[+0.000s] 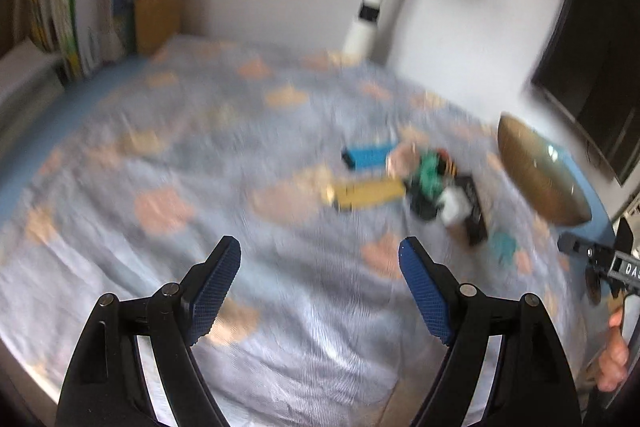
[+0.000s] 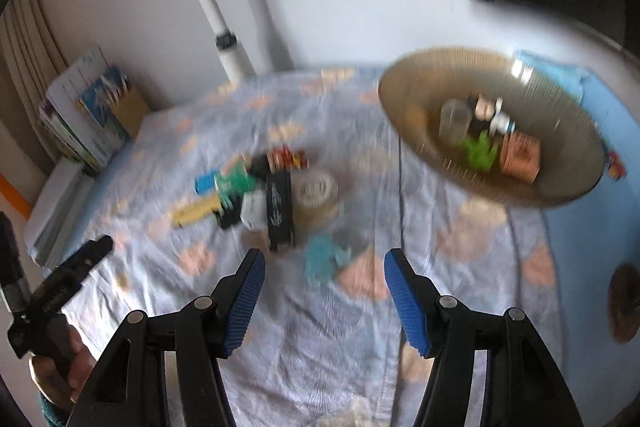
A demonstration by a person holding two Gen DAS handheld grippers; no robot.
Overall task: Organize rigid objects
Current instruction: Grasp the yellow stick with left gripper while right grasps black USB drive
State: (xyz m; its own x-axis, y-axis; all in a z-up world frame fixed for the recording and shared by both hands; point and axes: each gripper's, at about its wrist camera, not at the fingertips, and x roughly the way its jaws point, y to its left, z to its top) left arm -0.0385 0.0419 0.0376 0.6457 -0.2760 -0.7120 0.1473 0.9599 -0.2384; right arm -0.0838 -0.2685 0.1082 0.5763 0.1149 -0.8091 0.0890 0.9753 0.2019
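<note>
Both the left gripper (image 1: pixel 320 251) and the right gripper (image 2: pixel 324 263) are held spread wide, nothing between their fingers. The toy pile (image 2: pixel 264 187) lies ahead of the right fingertips, the teal piece (image 2: pixel 324 259) nearest; the ribbed bowl (image 2: pixel 404 99), partly filled, sits ahead-right. Blur obscures outlines, so a neighbouring piece could be pinched or the heap scattered.
</note>
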